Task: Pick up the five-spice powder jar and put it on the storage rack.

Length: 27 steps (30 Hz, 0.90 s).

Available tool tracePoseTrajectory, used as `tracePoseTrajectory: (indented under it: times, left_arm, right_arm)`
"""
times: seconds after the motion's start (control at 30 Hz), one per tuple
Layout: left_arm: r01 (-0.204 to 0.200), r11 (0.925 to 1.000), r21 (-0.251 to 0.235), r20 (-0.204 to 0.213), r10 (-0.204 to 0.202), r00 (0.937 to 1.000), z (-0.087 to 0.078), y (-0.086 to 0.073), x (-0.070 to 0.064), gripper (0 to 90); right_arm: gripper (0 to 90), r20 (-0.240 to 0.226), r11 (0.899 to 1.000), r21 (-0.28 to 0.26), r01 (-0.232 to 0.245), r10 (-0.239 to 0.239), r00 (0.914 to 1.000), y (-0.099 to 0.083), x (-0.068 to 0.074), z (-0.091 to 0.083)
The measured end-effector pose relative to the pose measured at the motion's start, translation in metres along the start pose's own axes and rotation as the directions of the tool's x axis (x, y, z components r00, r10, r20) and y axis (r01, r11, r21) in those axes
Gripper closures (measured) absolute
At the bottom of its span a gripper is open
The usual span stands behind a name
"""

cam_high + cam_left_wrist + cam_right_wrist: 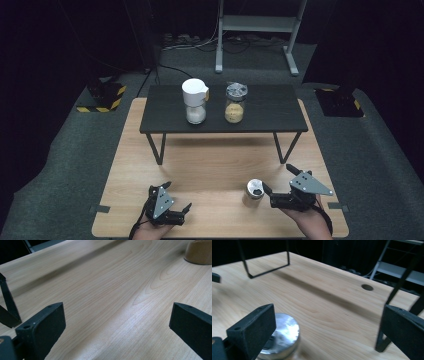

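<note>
Two open grippers low at the near edge of a wooden table point(220, 165); three jars out.

On the small black raised shelf point(270, 112) at the far side: a white-lidded jar point(194, 100) holding white grains, and just right of it a clear jar point(235, 102) with tan powder and a metal shaker lid. A third small jar with a silver lid point(254, 192) stands on the wood near the front, just off the left jaw of the right gripper point(280, 184); jaws spread, holding nothing. Left gripper point(176, 197), jaws apart, empty, sits over bare wood near the front-left edge. Broad open tabletop between the grippers and under the shelf.
</note>
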<state>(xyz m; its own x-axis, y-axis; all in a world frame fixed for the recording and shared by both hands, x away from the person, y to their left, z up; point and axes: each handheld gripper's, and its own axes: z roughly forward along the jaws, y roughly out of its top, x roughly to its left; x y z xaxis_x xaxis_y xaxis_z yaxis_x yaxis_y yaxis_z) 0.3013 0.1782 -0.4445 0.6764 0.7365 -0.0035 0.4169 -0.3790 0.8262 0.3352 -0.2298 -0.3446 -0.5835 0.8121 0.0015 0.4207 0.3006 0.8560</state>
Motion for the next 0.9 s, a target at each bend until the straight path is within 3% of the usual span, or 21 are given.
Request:
tracePoseTrajectory:
  times: [0.47,0.9]
  left_arm:
    - [-0.002,1.0000,-0.002,0.006,0.002,1.0000,0.000,0.000,0.000,0.8]
    - [-0.005,1.0000,-0.002,0.008,0.005,1.0000,-0.001,0.000,-0.001,0.8]
  right_arm:
    - [0.0,-0.072,1.000,-0.005,-0.016,0.016,0.9973,-0.008,0.028,0.010]
    - [0.0,-0.088,0.999,0.013,-0.037,0.038,0.9954,-0.026,0.038,0.018]
